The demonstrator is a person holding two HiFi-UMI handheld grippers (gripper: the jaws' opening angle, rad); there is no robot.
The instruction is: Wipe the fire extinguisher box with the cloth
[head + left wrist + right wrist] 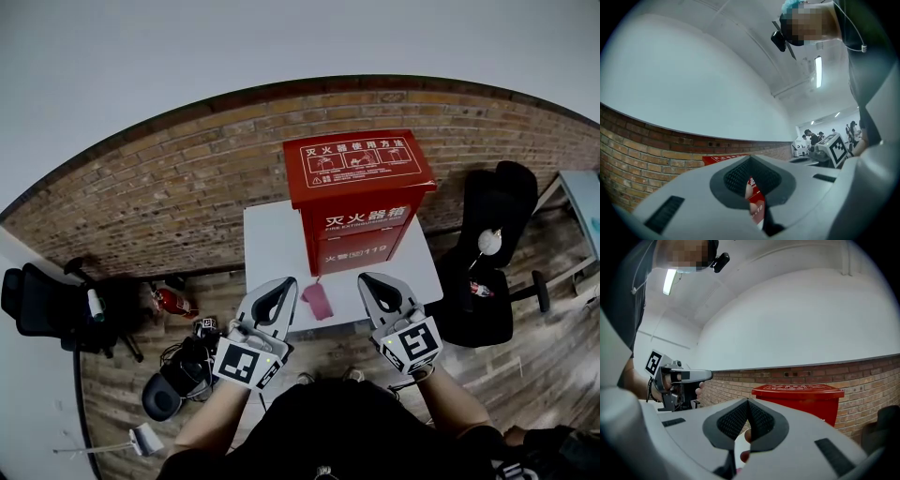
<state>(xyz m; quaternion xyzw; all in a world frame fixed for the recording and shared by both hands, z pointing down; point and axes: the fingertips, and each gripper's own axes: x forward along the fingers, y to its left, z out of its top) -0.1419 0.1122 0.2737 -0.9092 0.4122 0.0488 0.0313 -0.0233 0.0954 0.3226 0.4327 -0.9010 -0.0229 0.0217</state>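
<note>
Fingers of the left gripper (pixel 287 283) are pressed together with nothing between them. Those of the right gripper (pixel 367 279) are pressed together too, also empty. Both grippers are held side by side above the near edge of a white worktop (pixel 267 239). Between them a pink cloth (pixel 317 300) lies on the worktop, just beside the near left corner of the red fire extinguisher box (pixel 361 187). A brick wall (pixel 159 202) runs behind.
</note>
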